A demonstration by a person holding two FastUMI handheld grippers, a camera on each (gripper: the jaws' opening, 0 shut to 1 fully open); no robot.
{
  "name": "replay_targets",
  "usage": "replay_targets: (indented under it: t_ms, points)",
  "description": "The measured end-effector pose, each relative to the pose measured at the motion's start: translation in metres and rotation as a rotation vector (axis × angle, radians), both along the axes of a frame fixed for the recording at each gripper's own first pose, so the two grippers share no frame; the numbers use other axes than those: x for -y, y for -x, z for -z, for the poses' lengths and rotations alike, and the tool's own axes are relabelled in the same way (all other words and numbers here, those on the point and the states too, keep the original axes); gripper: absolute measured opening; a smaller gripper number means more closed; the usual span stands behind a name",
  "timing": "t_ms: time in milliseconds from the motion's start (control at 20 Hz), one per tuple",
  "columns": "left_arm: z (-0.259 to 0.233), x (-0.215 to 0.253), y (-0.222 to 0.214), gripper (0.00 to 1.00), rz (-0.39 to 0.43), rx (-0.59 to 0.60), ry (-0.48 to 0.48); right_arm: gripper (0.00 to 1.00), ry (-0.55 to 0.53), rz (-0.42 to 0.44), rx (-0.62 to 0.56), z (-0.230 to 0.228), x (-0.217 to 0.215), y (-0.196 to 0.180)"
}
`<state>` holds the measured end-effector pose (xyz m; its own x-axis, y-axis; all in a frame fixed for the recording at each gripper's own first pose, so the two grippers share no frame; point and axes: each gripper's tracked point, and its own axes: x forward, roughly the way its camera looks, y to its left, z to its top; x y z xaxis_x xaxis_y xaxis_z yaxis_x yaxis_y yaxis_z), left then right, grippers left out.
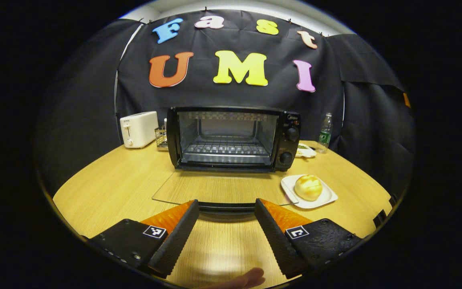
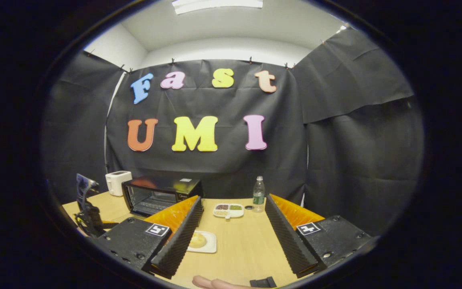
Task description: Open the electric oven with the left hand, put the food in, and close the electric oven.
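Recording booth, not a home kitchen: black cloth (image 2: 335, 160) pinned up as walls, white ceiling with a strip light (image 2: 217, 5) above. One wooden table (image 1: 106, 188) carries kitchen props: oven (image 1: 233, 138) (door down), toaster (image 1: 138, 129), water bottle (image 1: 325, 133), bun on a plate (image 1: 327, 196).

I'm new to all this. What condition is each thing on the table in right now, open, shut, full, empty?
Oven: door folded down flat, rack bare.
Bun: on the white plate, outside the oven.
Toaster: slots look empty.
Water bottle: upright, capped.
Divided dish: holds small portions.
Left gripper: open, at the door's handle.
Right gripper: open, holding nothing.
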<state>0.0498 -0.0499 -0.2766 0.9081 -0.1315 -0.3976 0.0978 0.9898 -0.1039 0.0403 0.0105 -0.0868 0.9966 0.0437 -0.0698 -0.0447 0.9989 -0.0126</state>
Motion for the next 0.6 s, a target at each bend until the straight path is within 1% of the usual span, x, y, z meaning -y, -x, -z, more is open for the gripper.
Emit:
replay_targets:
  t_ms: [100, 300, 450, 600]
  points:
    - [-0.024, -0.003, 0.01, 0.93, 0.011, 0.043, -0.005, 0.96, 0.001, -0.012, -0.03, 0.014, -0.013, -0.011]
    - [-0.086, -0.022, 0.027, 0.93, -0.014, 0.143, -0.036, 0.97, 0.011, -0.043, -0.091, 0.051, -0.038, -0.035]
    - [-0.128, -0.037, 0.036, 0.93, -0.047, 0.202, -0.019, 0.98, 0.024, -0.034, -0.183, 0.093, -0.05, -0.059]
    - [-0.168, -0.054, 0.044, 0.93, -0.079, 0.265, -0.047, 0.97, -0.009, -0.049, -0.271, 0.133, -0.069, -0.084]
